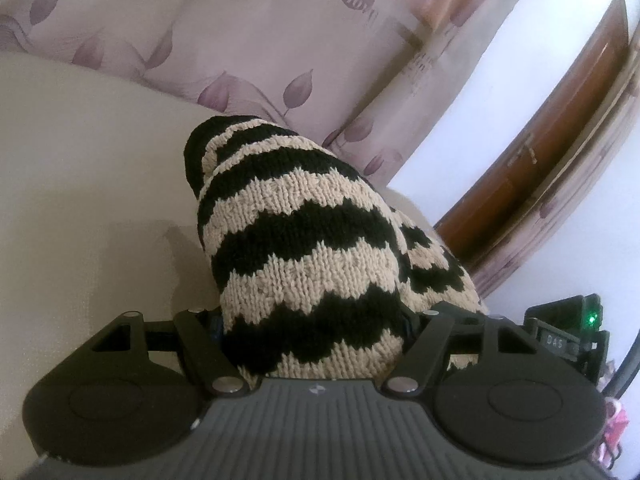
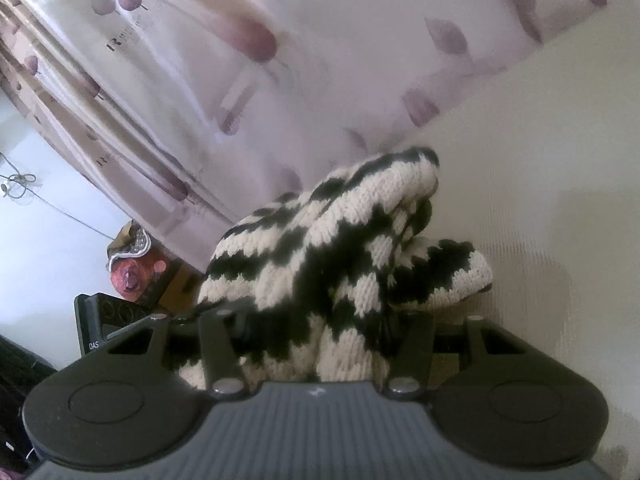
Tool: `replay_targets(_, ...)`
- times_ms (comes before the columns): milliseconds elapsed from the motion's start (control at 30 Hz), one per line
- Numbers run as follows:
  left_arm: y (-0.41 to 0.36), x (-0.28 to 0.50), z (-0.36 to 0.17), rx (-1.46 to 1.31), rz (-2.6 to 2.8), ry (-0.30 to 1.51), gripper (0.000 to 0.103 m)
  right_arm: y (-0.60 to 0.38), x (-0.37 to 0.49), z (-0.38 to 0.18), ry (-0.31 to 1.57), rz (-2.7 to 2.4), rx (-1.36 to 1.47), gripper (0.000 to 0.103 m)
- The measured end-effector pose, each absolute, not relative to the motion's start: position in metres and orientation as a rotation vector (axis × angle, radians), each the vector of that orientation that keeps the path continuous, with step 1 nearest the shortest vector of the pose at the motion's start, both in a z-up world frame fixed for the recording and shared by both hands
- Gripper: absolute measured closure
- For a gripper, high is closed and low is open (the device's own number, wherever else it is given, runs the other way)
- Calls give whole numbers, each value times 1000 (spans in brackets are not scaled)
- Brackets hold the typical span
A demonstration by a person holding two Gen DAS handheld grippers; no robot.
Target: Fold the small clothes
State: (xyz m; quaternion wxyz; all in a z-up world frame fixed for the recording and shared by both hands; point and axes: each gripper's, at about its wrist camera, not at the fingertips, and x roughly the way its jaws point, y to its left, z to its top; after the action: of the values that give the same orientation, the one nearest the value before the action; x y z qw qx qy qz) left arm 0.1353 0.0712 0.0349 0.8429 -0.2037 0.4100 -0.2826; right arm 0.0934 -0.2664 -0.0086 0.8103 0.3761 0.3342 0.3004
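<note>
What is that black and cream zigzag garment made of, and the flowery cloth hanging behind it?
The black and cream zigzag garment looks like chunky knitted yarn, wool or acrylic: single stitches show, and the finish is matte and soft. The pale curtain with purple leaf prints looks like thin woven cloth, perhaps polyester, since it hangs in folds with a slight sheen and light comes through it. Both tools, left and right, are shut on the garment.

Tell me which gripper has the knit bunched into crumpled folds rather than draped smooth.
The right gripper: the striped knit garment bunches in folds between its jaws. At the left gripper, the same garment drapes as one smooth mound.
</note>
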Motion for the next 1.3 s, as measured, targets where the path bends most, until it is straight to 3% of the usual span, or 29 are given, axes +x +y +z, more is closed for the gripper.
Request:
replay_targets(567,55,128,6,-311,-537,857,30,-269,90,-47,786,581,806,51)
replay_targets(867,50,120,-1,-274,-464,833,15,-269,86,-49,799,530,708,47)
replay_targets(967,45,114,0,-225,-439,802,8,-262,80,-45,783,496,596,41)
replay_targets(1000,43,111,2,-203,-418,785,1,-258,78,-42,774,479,558,38)
replay_targets(1100,38,99,9,-139,-387,717,0,-251,65,-32,722,423,480,33)
replay_targets(1167,33,89,16,-94,-356,673,0,-243,50,-18,655,367,383,25)
replay_targets(1233,28,79,22,-55,-325,629,0,-234,33,-3,577,331,293,7)
replay_targets(1300,22,68,31,3,-269,575,0,-229,13,12,488,303,252,1)
